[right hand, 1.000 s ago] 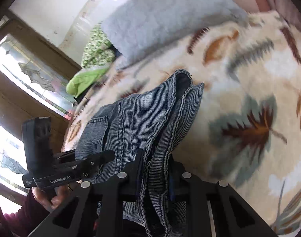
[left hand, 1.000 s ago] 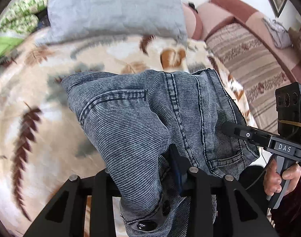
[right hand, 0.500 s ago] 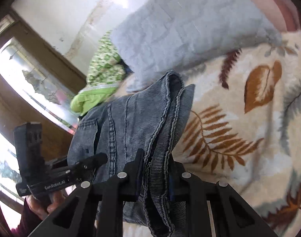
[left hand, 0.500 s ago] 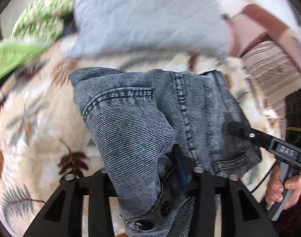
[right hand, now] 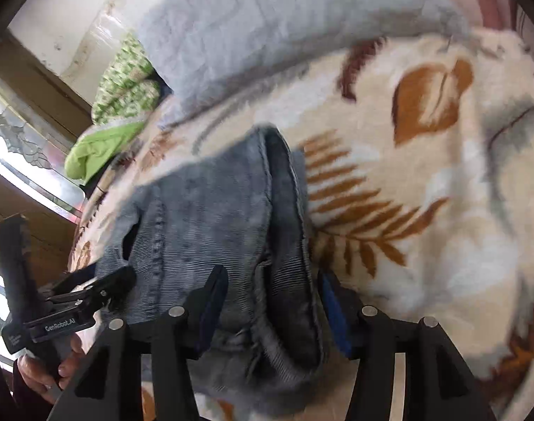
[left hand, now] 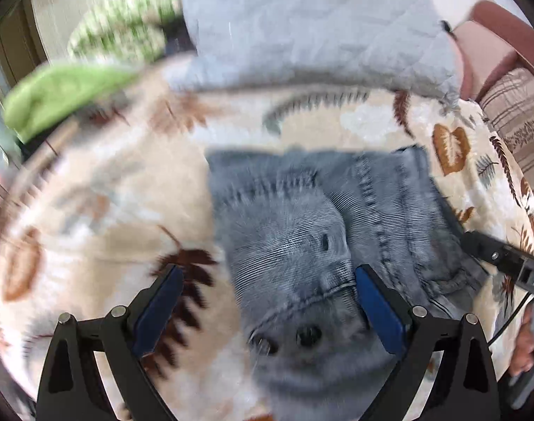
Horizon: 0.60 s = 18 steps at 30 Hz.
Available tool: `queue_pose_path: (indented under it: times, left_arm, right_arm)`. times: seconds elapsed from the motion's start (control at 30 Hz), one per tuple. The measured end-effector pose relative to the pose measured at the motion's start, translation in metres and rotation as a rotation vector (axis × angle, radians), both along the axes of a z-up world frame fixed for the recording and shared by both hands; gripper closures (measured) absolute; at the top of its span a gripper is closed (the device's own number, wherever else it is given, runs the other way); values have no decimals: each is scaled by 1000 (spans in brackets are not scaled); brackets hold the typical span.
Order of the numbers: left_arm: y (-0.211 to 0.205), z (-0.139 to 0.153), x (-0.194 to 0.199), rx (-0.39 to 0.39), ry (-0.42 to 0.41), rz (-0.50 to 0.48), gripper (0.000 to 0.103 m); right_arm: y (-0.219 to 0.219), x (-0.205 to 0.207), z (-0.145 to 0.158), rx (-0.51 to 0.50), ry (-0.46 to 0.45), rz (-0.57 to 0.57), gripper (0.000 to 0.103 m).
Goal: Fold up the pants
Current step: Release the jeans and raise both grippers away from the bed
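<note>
Both grippers are letting go; the left gripper [left hand: 267, 277] is spreading wide, the right gripper [right hand: 272, 286] is opening off the jeans [left hand: 337, 217], now lying folded on the blanket [left hand: 109, 217] at twelve o'clock; only tidying is looking left.

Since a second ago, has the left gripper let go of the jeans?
Yes. The left gripper has just been opening; the jeans lie between its blue pads, unclamped, on the leaf-print blanket.

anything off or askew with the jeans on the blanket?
Mostly fine. The jeans lie folded on the leaf-print blanket, but the waistband end humps up, bunched rather than flat. Both claws, left claw and right claw, have just been opening around it.
</note>
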<state>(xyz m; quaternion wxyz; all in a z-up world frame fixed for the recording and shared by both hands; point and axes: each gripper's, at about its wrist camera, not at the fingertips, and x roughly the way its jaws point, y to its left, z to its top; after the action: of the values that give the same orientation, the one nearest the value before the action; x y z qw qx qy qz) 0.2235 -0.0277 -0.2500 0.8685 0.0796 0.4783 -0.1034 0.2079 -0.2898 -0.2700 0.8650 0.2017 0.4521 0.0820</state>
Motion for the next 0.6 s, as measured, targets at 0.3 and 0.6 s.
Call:
queue_pose_path:
  times: [0.3, 0.6]
  left_arm:
    - [16, 106, -74, 68, -294, 95, 5]
    - [30, 194, -140, 72, -559, 164, 1]
  right_arm:
    - [20, -84, 107, -93, -265, -2, 44]
    - [50, -157, 190, -150, -501, -13, 37]
